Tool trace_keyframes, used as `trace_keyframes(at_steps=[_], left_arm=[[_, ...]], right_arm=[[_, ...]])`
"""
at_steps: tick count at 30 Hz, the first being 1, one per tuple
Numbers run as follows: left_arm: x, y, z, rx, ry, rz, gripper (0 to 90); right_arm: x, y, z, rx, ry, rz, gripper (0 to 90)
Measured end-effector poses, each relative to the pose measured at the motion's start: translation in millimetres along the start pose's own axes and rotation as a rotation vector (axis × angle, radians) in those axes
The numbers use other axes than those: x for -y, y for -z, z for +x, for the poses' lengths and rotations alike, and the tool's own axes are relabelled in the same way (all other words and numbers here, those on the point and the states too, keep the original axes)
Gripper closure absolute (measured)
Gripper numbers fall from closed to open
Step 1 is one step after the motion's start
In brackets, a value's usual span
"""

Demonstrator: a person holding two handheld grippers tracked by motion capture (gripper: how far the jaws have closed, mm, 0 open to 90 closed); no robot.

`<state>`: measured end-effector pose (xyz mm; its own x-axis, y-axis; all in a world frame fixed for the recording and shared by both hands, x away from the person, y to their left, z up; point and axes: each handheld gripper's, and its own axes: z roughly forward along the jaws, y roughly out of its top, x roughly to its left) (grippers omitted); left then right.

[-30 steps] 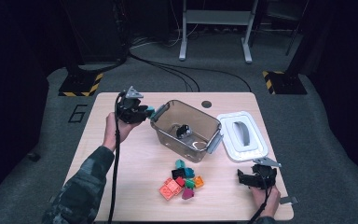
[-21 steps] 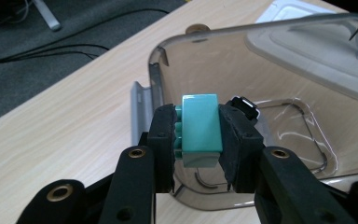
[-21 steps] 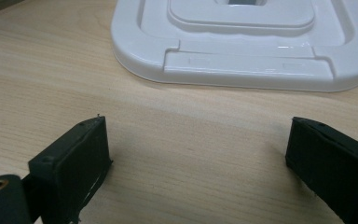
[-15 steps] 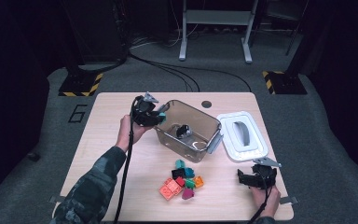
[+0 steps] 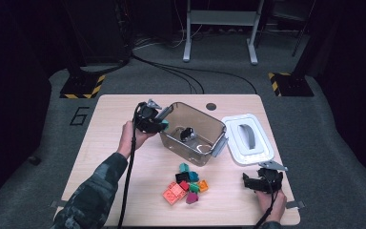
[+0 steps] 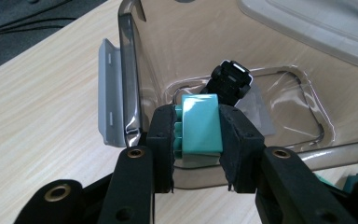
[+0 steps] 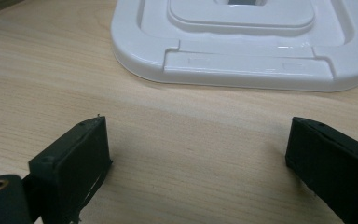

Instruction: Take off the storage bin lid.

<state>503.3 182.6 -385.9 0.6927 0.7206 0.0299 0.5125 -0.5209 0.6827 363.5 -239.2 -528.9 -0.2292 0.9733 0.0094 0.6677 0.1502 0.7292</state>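
A teal brick sits clamped between the jaws of the left tool, held over the near rim of the clear bin, at the bin's 9 o'clock edge in the high view. Inside the bin lies a black part with a white patch, just beyond the brick in the left gripper view. At the bin's 3 o'clock the white lid lies flat on the surface, just beside the bin's grey latch. At 6 o'clock from the bin, a loose heap of bricks in orange, red, teal, black and magenta rests on the surface, apart from the bin. At the surface's 5 o'clock corner the right tool is held low, its jaws wide apart with nothing between them, pointing at the lid's near edge.
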Motion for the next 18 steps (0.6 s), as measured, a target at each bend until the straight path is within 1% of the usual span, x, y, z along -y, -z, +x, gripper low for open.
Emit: trace_keyframes(at_steps=[1, 2, 3, 5, 6, 7, 9, 10, 11, 12, 14, 18], left_arm=[[1.2, -0.1, -0.5, -0.001, 0.008, 0.003, 66.6], [1.8, 0.4, -0.5, 0.001, 0.012, 0.007, 64.5], [2.4, 0.9, 0.0, 0.006, 0.006, 0.003, 62.8], [3.0, 3.1, -0.3, 0.003, 0.012, -0.005, 56.4], [3.2, 4.8, -0.6, 0.003, 0.014, -0.002, 52.5], [3.7, 7.3, -0.8, 0.002, 0.01, -0.007, 49.6], [4.6, 12.6, -2.3, -0.003, 0.015, -0.018, 43.0], [5.3, 14.3, -3.4, -0.005, 0.024, -0.033, 39.4], [6.7, 20.0, -3.8, -0.004, 0.02, -0.044, 37.5], [7.9, 23.3, -4.3, -0.003, 0.02, -0.052, 33.6], [10.9, 30.5, -5.0, -0.004, 0.014, -0.062, 29.4], [21.3, 41.1, -7.3, -0.008, 0.023, -0.087, 23.3]], right_arm=[[0.0, 0.0, 0.0, 0.0, 0.0, 0.0, 5.3], [0.0, 0.0, 0.0, 0.0, 0.0, 0.0, 5.3], [0.0, 0.0, 0.0, 0.0, 0.0, 0.0, 5.3], [0.0, 0.0, 0.0, 0.0, 0.0, 0.0, 5.3], [0.0, 0.0, 0.0, 0.0, 0.0, 0.0, 5.3], [0.0, 0.0, -0.1, 0.0, 0.001, 0.0, 5.3], [0.0, 0.0, 0.0, 0.0, 0.0, 0.0, 5.3], [0.0, 0.0, 0.0, 0.0, 0.0, 0.0, 5.3], [0.0, 0.0, 0.0, 0.0, 0.0, 0.0, 5.3], [0.0, 0.0, 0.0, 0.0, -0.001, 0.0, 5.3], [0.0, 0.0, -0.1, 0.0, 0.0, 0.0, 5.4], [0.0, 0.0, 0.0, 0.0, 0.0, 0.0, 5.4]])
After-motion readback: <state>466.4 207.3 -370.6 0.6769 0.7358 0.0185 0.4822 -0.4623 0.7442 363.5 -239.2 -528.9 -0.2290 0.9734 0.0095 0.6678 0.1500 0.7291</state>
